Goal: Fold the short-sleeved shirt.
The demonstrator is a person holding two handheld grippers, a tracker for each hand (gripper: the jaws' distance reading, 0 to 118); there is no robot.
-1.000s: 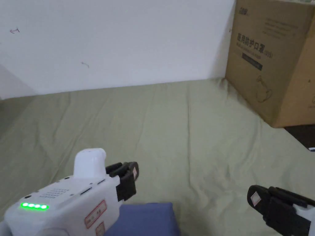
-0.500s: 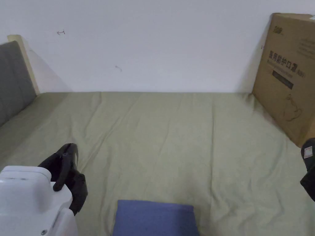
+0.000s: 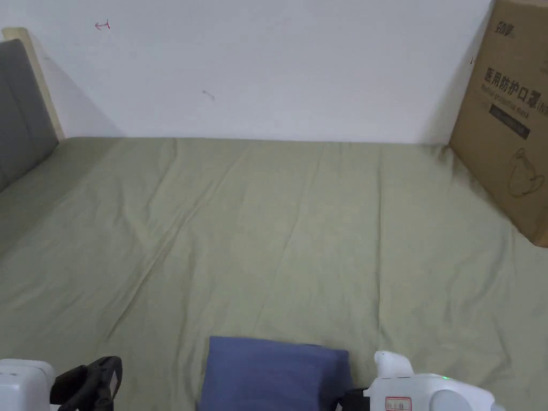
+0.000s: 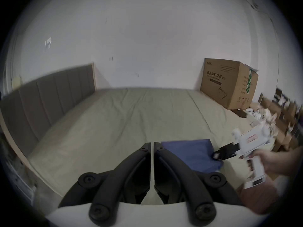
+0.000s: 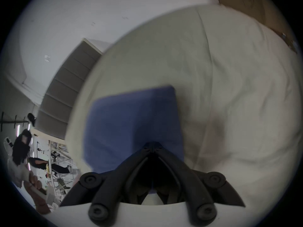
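Two tools are seen with jaws brought together, gripping nothing: the left tool (image 4: 151, 143) beside the folded blue shirt (image 3: 273, 372), the right tool (image 5: 152, 146) over it. The shirt is laid on the green bed sheet (image 3: 299, 235), near its front edge.

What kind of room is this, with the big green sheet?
Probably a bedroom used partly for storage. A green sheet covers a wide bed, a grey padded headboard runs along one side, and a big cardboard box stands by the wall. A folded blue shirt lies on the bed.
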